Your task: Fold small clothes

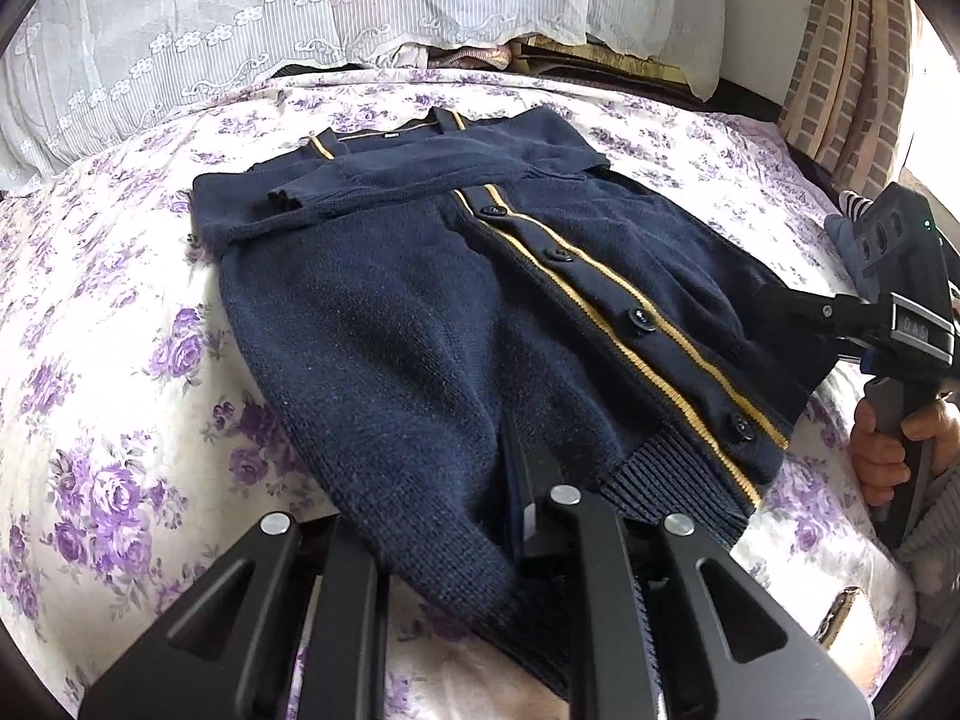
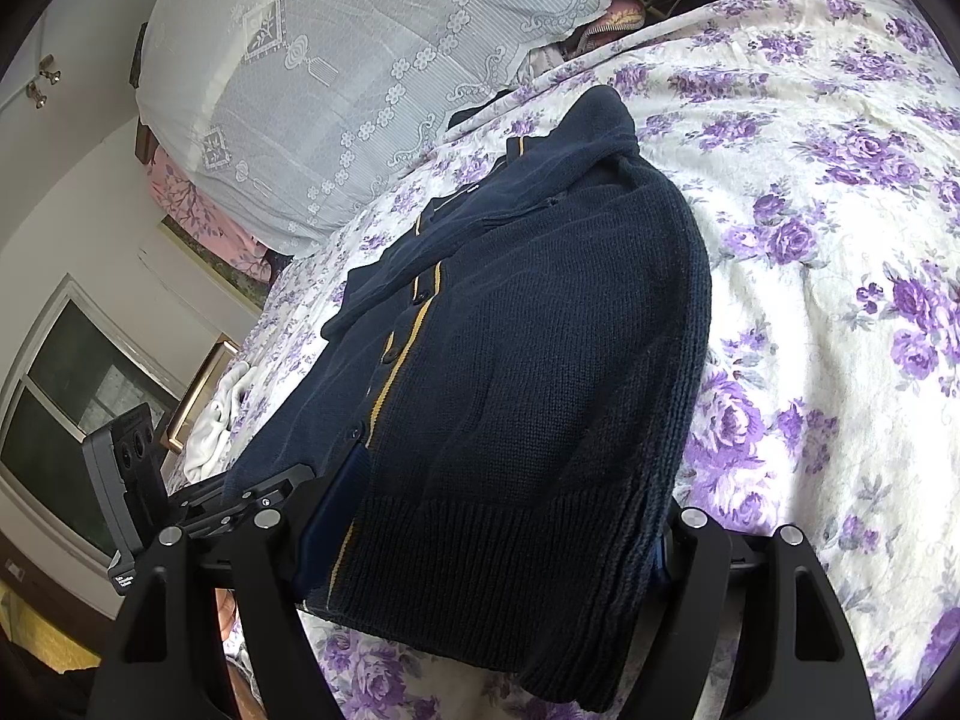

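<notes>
A small navy knit cardigan (image 1: 456, 276) with a yellow-trimmed button placket lies on the bed, its sleeves folded across the chest. My left gripper (image 1: 456, 546) is at its lower left hem, fingers apart, with knit fabric draped between and over them. My right gripper (image 1: 780, 306) reaches the cardigan's right hem edge; in the right wrist view (image 2: 480, 540) its fingers stand wide apart with the ribbed hem (image 2: 480, 546) lying across the gap. The left gripper body (image 2: 138, 480) shows at that view's left.
The bed has a white sheet (image 1: 120, 420) with purple roses. A lace-covered pillow pile (image 1: 300, 18) lies at the head. A white cloth (image 2: 210, 420) lies at the bed's far side. A striped item (image 1: 852, 204) sits by the right edge.
</notes>
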The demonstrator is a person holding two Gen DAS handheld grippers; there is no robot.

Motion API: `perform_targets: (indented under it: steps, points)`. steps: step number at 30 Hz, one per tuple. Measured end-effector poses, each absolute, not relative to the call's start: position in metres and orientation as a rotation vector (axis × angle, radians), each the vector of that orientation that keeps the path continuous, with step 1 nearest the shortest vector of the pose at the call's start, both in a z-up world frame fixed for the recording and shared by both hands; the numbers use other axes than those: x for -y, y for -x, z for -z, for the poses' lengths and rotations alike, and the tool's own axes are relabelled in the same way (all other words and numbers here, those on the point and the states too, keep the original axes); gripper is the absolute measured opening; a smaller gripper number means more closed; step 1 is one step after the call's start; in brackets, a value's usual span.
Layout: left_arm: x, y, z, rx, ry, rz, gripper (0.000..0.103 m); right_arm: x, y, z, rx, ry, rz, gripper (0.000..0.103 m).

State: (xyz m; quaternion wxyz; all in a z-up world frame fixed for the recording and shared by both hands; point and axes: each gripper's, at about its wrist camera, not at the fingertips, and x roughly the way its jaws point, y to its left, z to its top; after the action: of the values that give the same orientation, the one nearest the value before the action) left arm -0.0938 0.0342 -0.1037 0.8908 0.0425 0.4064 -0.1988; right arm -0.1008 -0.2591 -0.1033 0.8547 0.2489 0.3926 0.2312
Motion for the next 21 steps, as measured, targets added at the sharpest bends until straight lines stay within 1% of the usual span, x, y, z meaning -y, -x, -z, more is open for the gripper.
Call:
perform_targets:
  steps: [21]
  points:
    - [-0.0329,0.0946,0.1046,-0.843,-0.098,0.406,0.016,0.2579,0.1008,0.1028,-0.822,-0.521,-0.485,0.078]
